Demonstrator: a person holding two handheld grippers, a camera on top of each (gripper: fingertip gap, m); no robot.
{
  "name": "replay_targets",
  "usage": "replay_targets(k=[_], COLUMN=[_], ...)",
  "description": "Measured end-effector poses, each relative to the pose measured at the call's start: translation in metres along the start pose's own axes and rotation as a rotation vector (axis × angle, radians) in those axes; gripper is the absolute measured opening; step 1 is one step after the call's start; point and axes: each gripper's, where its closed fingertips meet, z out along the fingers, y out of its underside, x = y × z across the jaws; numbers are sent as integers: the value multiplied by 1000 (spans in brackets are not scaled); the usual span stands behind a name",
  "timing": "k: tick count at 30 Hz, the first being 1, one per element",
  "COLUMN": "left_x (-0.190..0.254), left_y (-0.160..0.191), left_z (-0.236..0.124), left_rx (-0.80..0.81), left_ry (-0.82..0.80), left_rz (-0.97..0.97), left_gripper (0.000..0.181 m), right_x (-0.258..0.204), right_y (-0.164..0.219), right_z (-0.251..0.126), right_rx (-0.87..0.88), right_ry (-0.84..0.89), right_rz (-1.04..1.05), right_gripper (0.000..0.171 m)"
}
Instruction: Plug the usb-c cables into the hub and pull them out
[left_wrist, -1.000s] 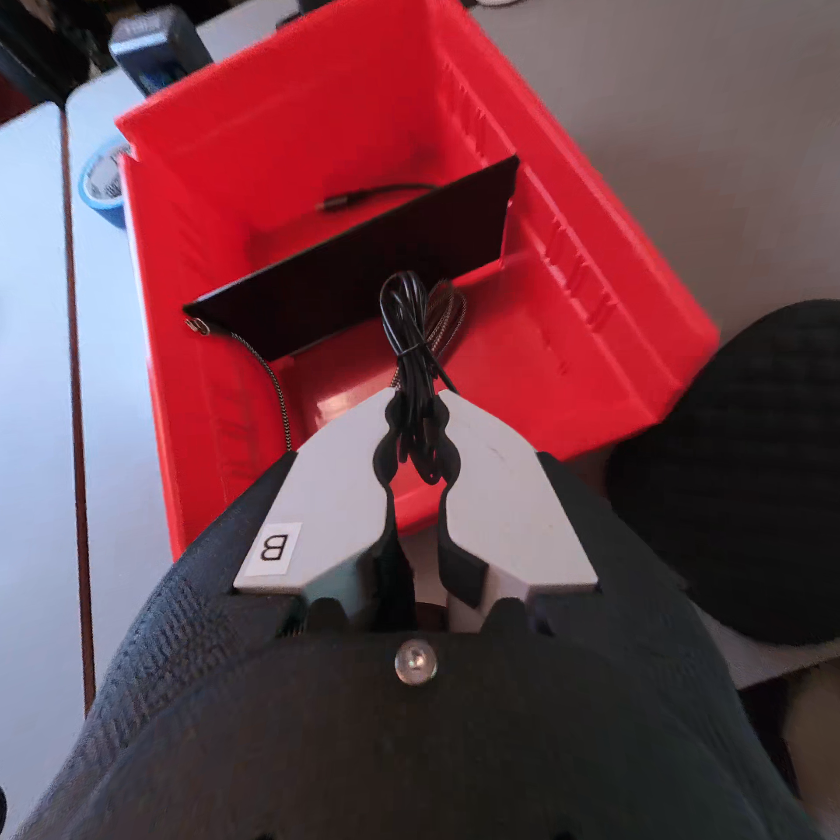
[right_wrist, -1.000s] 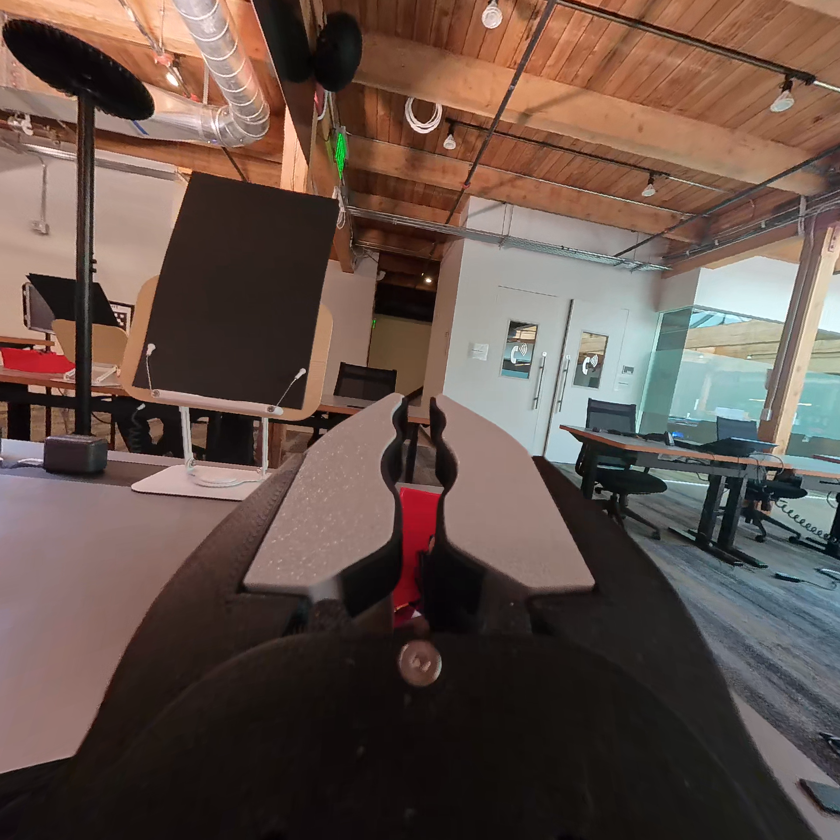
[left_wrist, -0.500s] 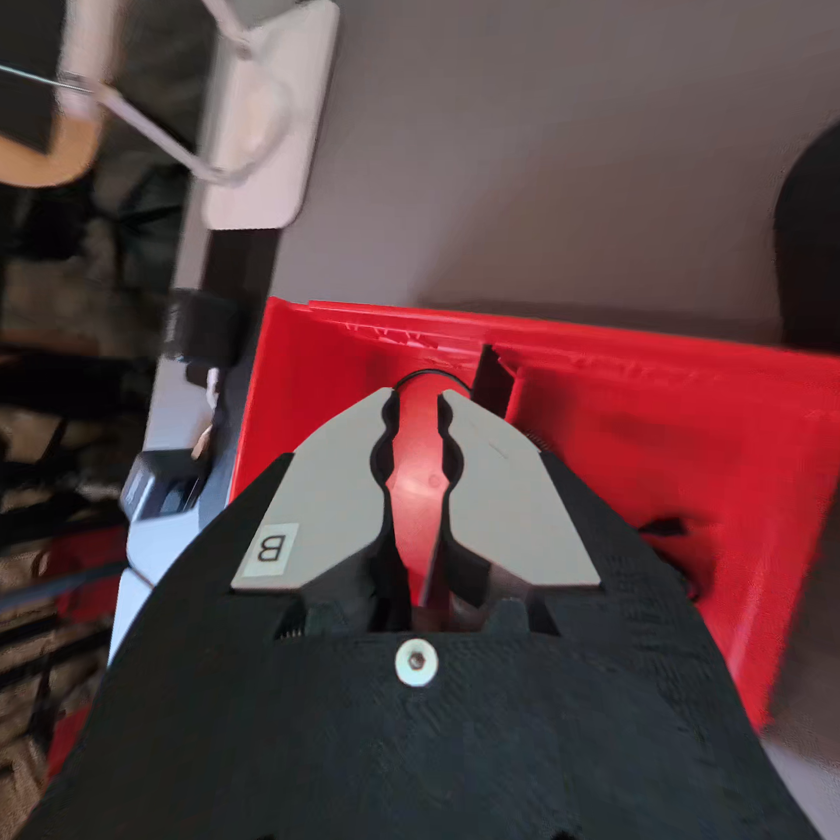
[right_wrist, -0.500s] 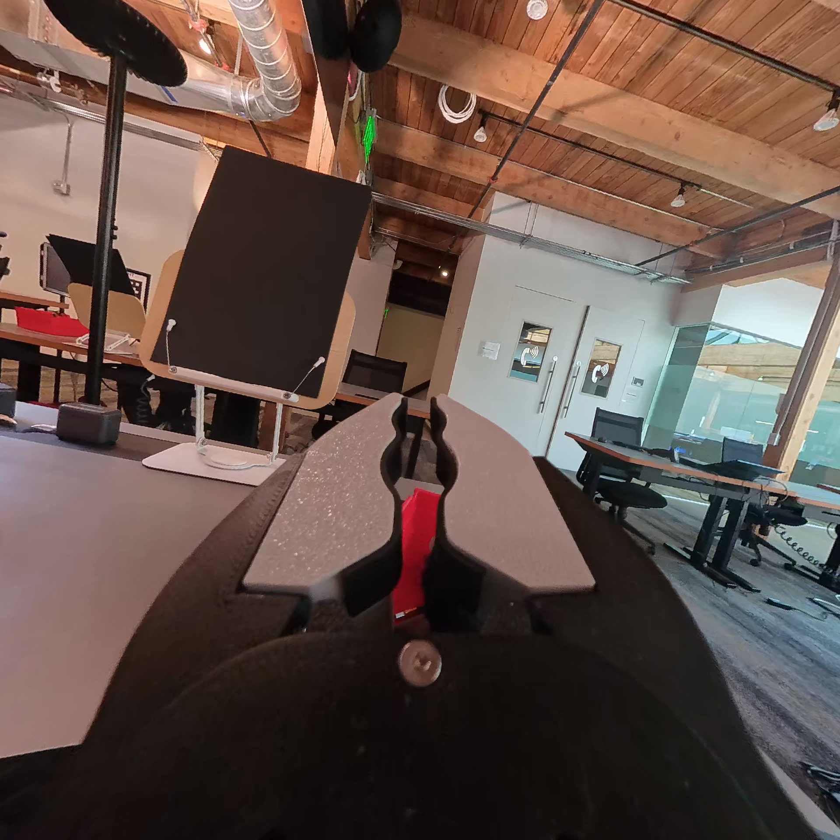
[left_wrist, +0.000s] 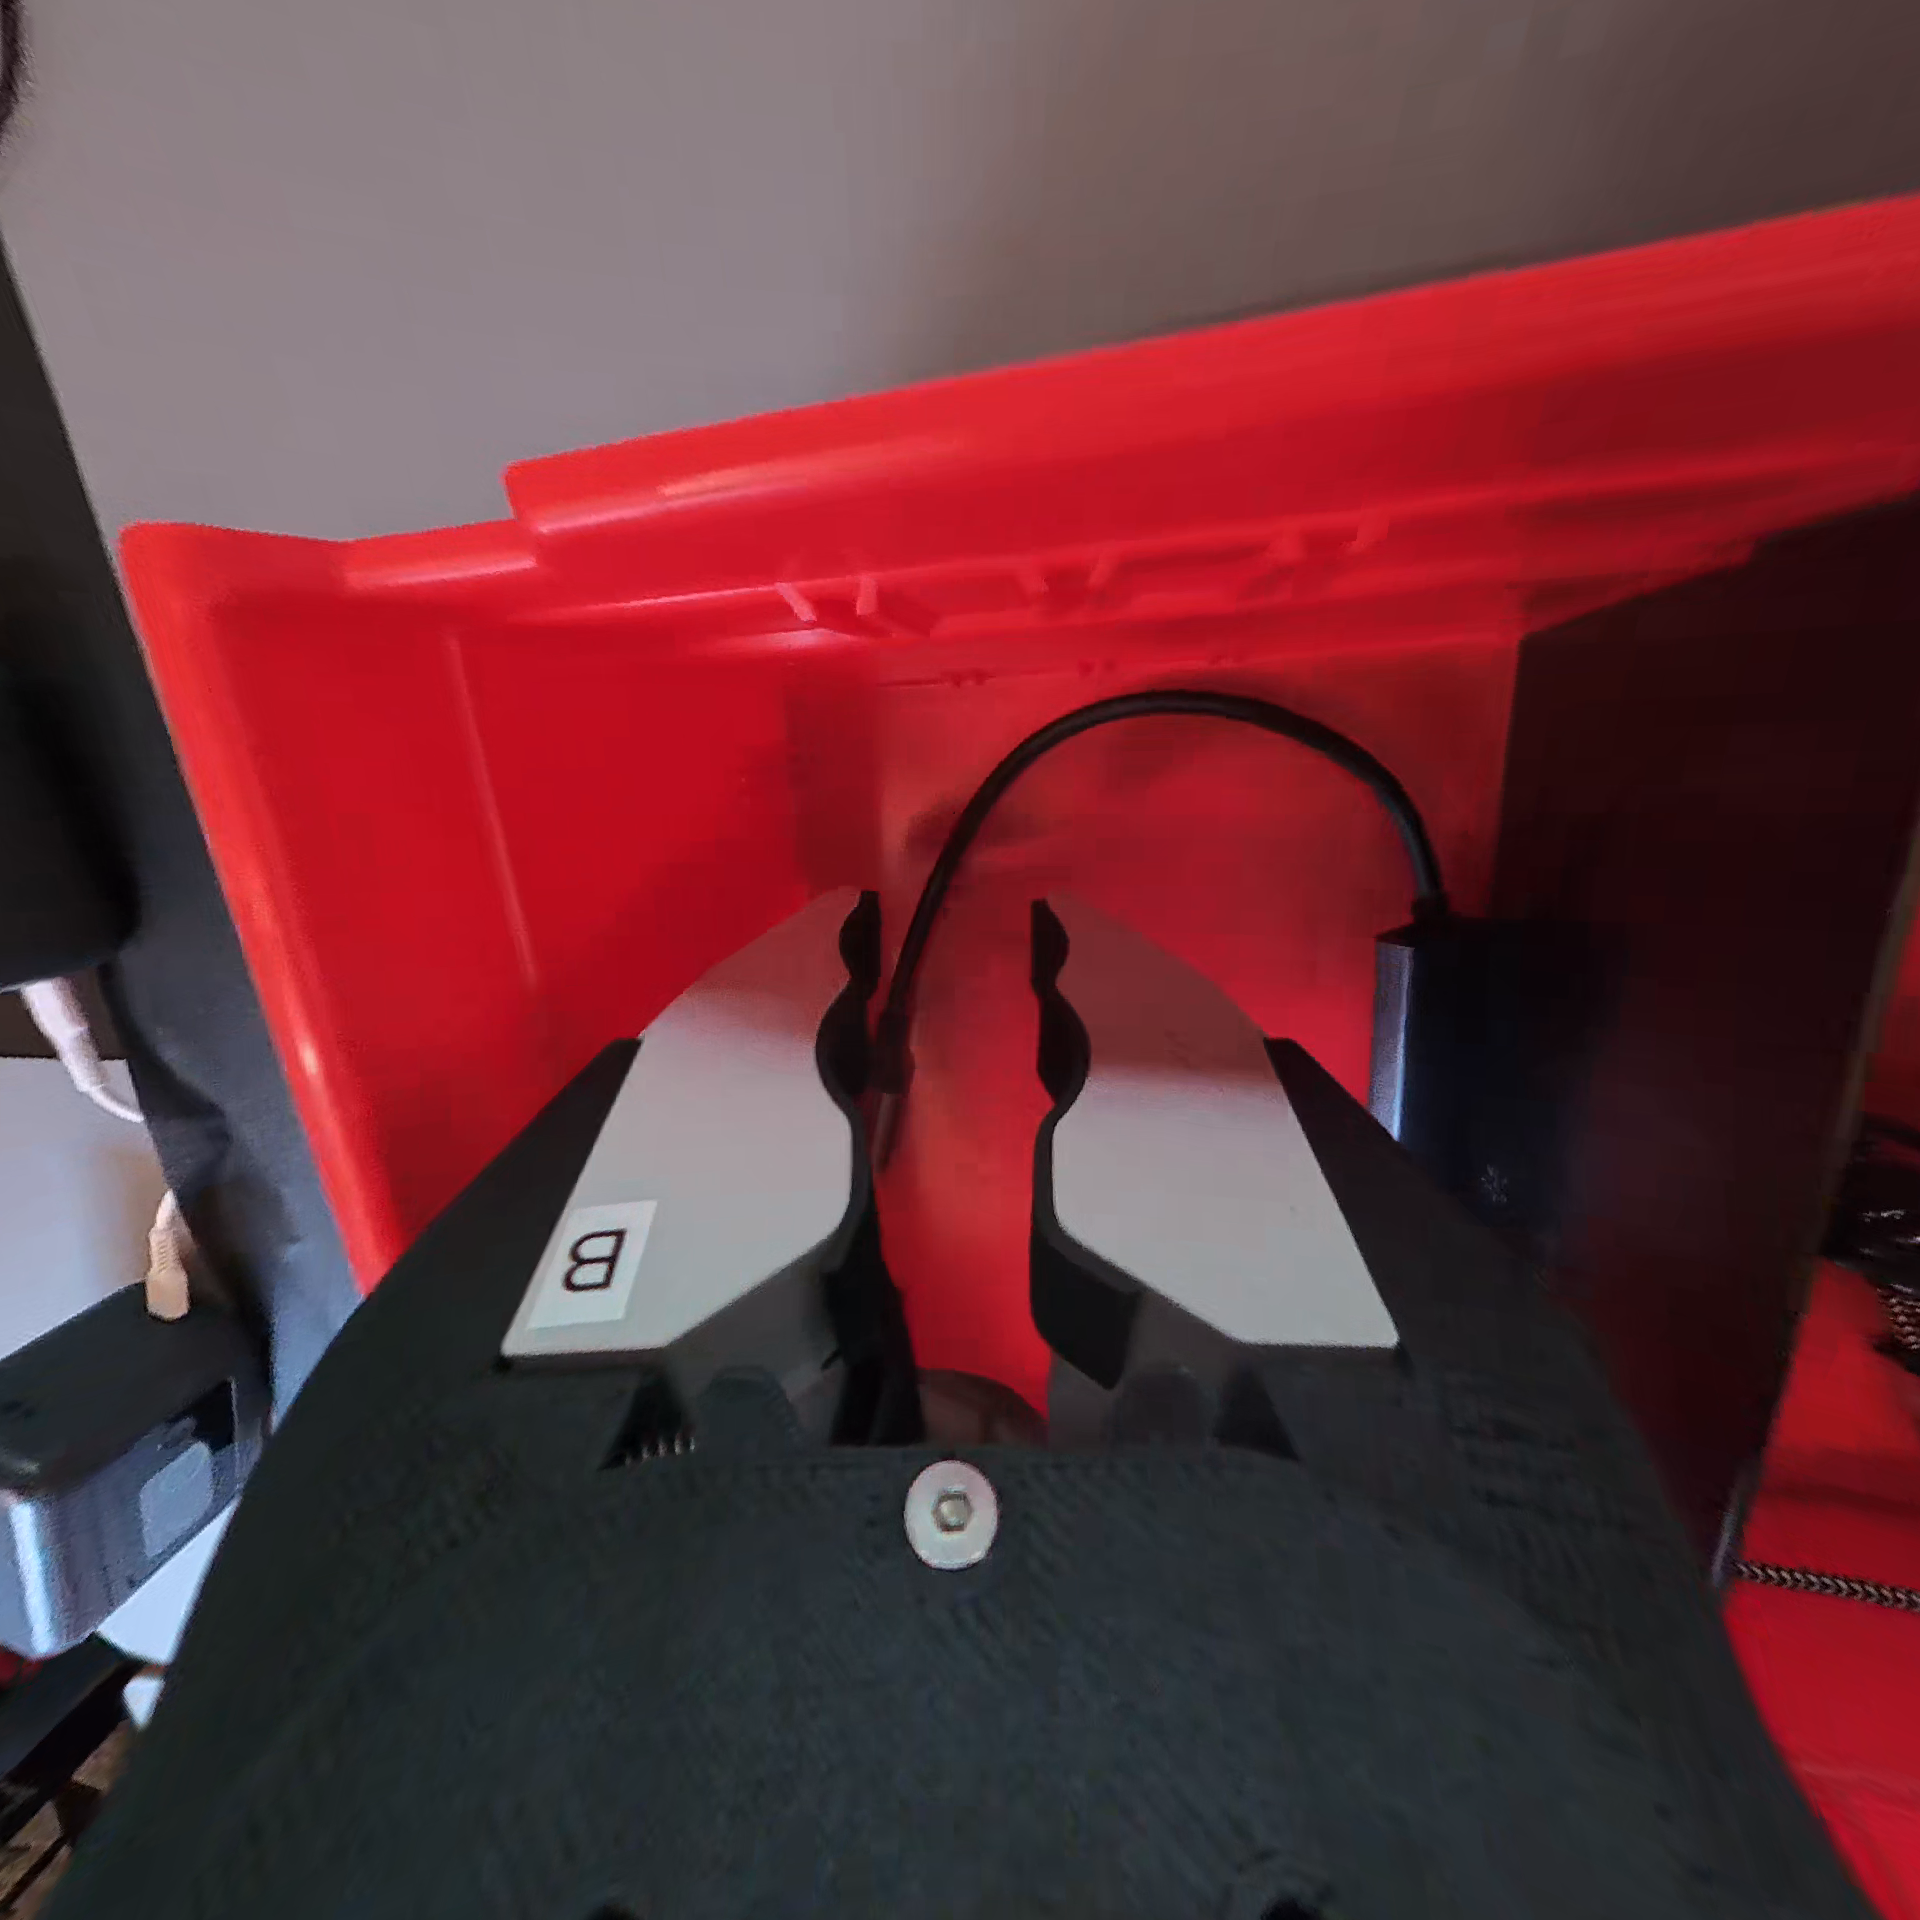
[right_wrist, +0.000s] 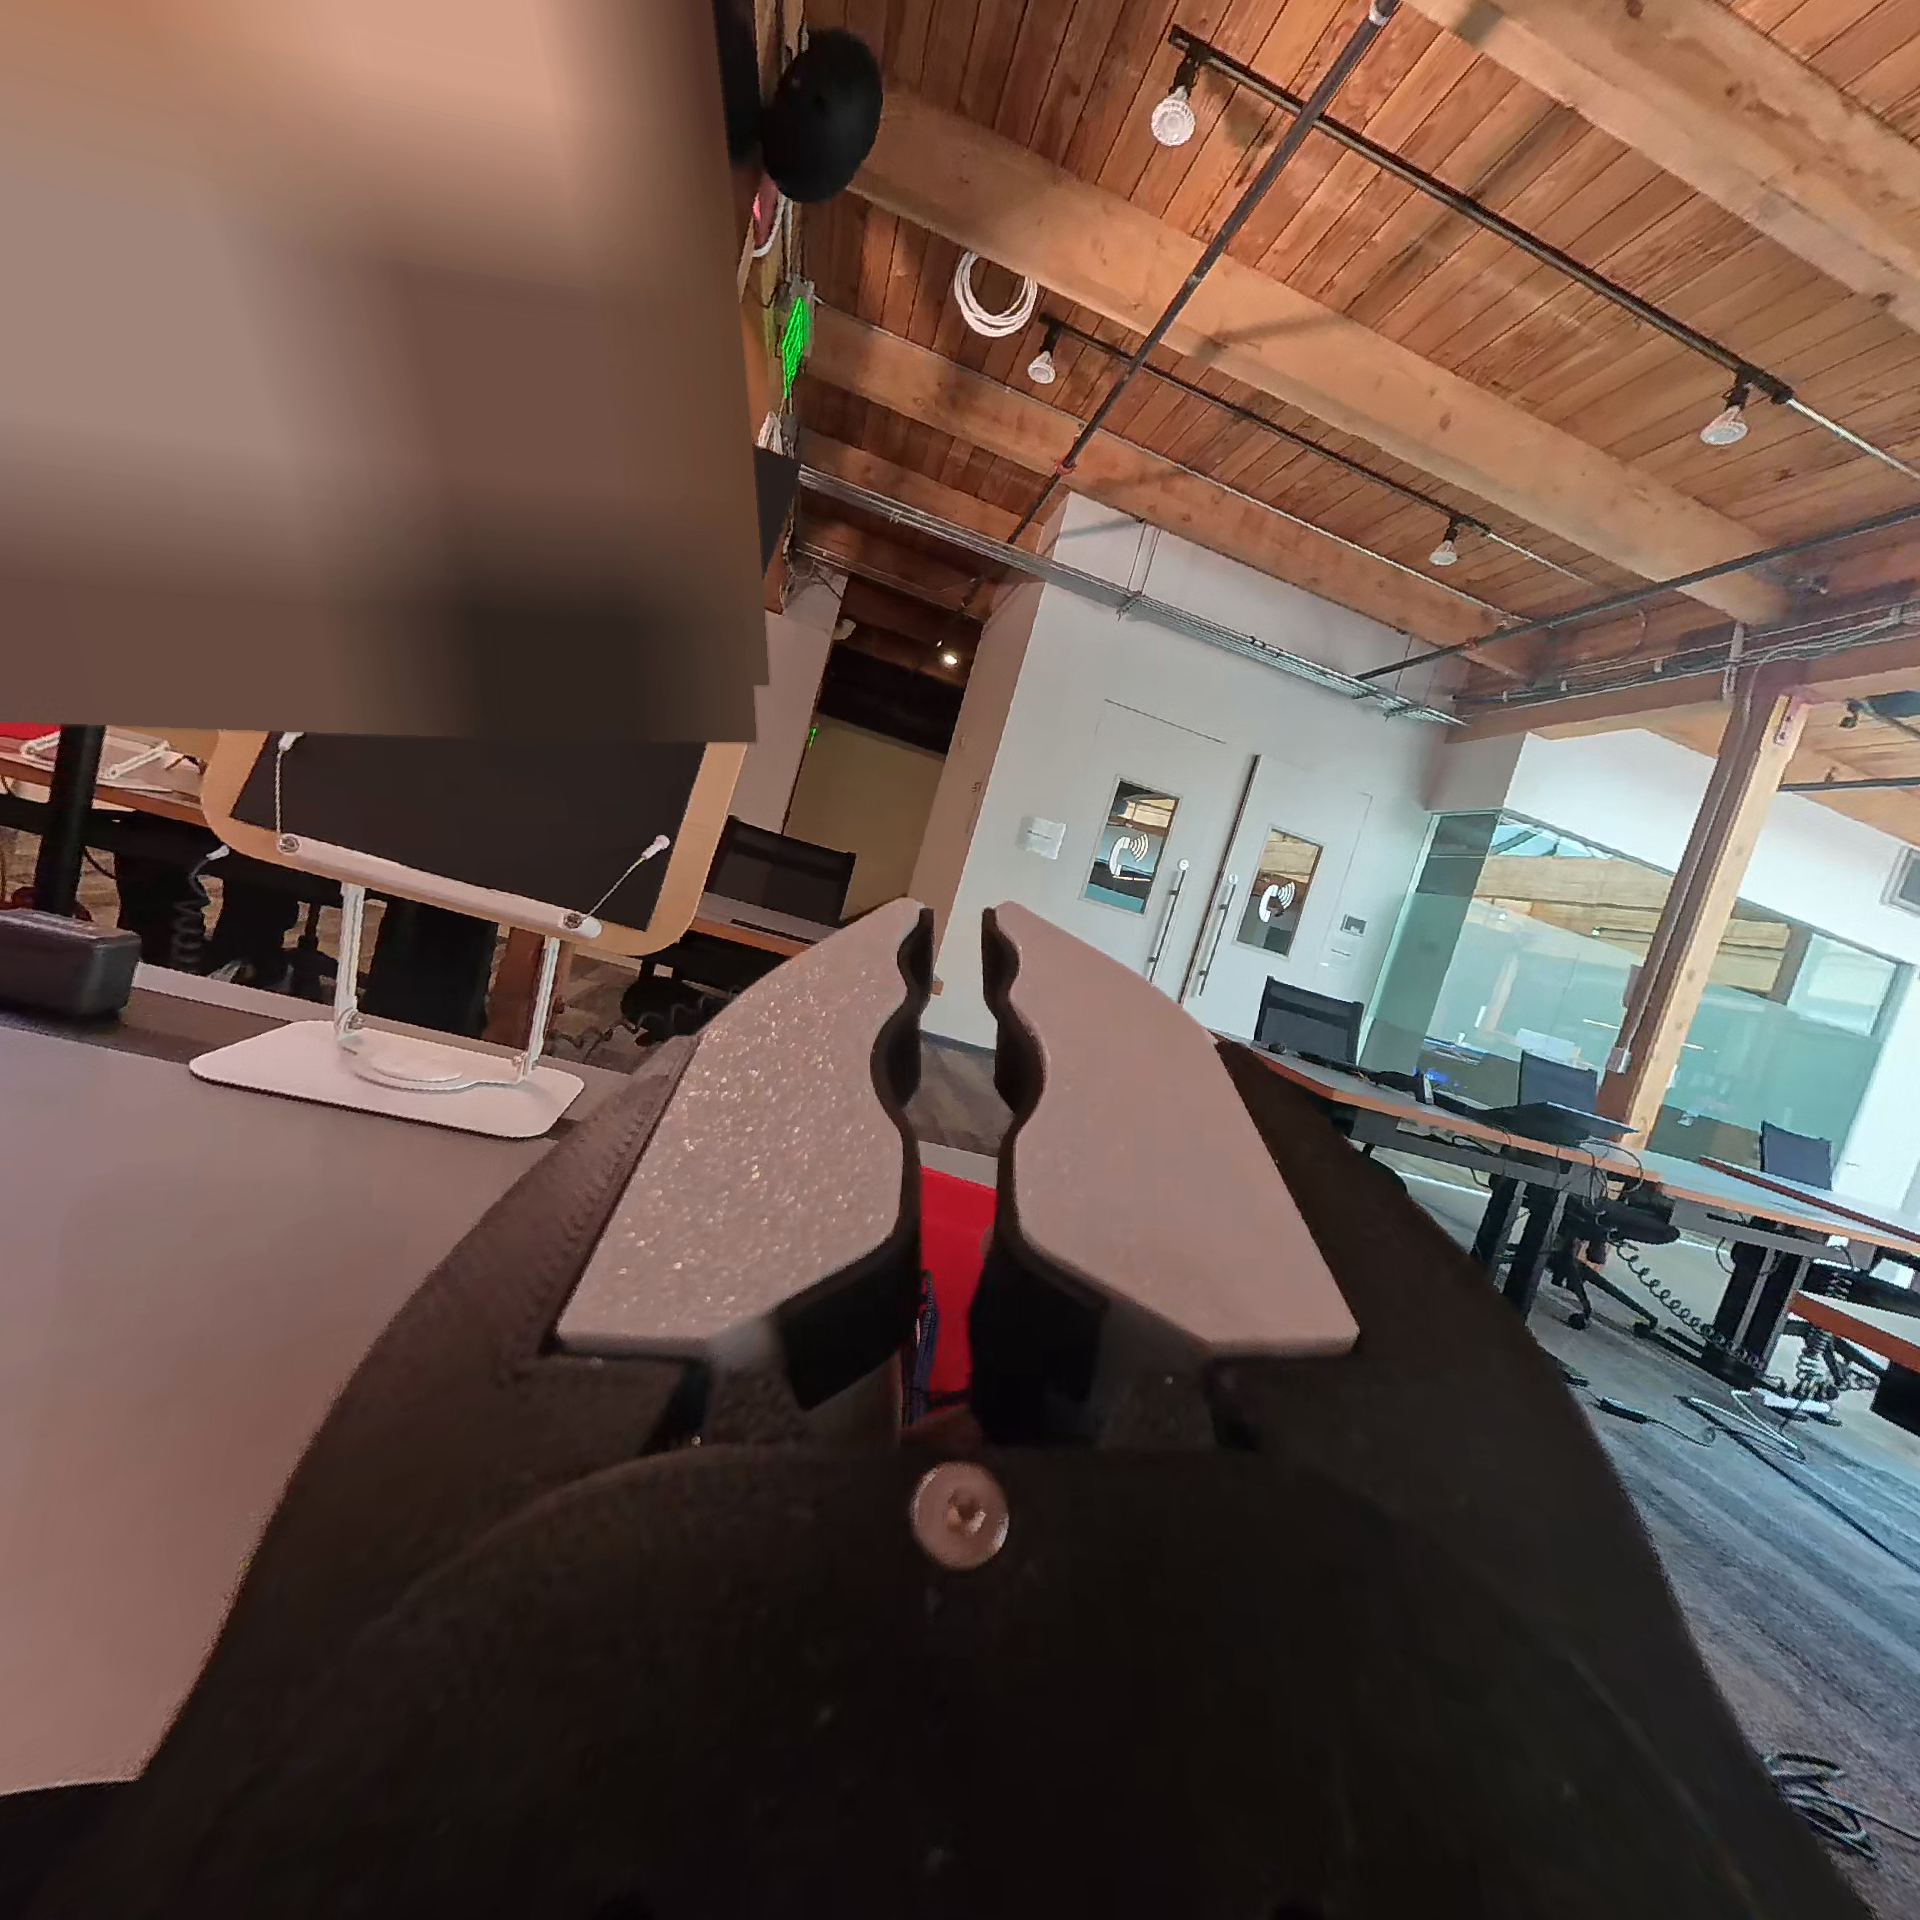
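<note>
In the left wrist view my left gripper is open, low inside the red bin. A thin black cable arcs from the dark grey hub on the right and runs down between my fingers, close to the left finger. The pads do not press on it. In the right wrist view my right gripper is raised over the table, pointing into the room. Its fingers stand a narrow slit apart with nothing between them. A bit of the red bin shows below them.
A black divider stands in the bin right of the hub, with a braided cable beyond it. A white tablet stand sits on the grey table. A dark device lies left of the bin. My hands' fingertips stand some 65 centimetres from each other.
My left gripper let go of the bundled black cable, swung to the bin's other compartment and opened wider around the hub's cable. My right gripper stayed nearly closed and only tilted a little.
</note>
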Motion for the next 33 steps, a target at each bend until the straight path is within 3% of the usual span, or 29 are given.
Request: replay_targets(k=[5,9,10,14,19,23,29,33], left_x=[4,10,10,5,-2,-17,-17,2], left_y=[1,-4,-3,6,-4,-7,-40,-79], left_z=[18,20,20,9,-55,-131,-241,-286], left_rx=[-5,51,47,-37,43,129,508,796], left_ry=[48,96,85,-69,-303,-620,-1076,-1217], left_rz=[-14,-73,-81,5,-31,-104,-283,-404], left_gripper=[28,16,7,5,5,6,6,6], right_x=[-14,-23,-24,-29,-29,-32,-51,-70], right_y=[2,3,3,1,-1,1,3,11], right_z=[7,8,8,7,4,1,-4,-5], right_rx=[-1,-4,-4,3,21,34,3,-65], right_ry=[-30,-54,-58,-74,-89,-109,-234,-337], right_rz=[-29,-62,-73,-100,-72,-6,106,179], right_gripper=[7,7,7,7,7,7,7,9])
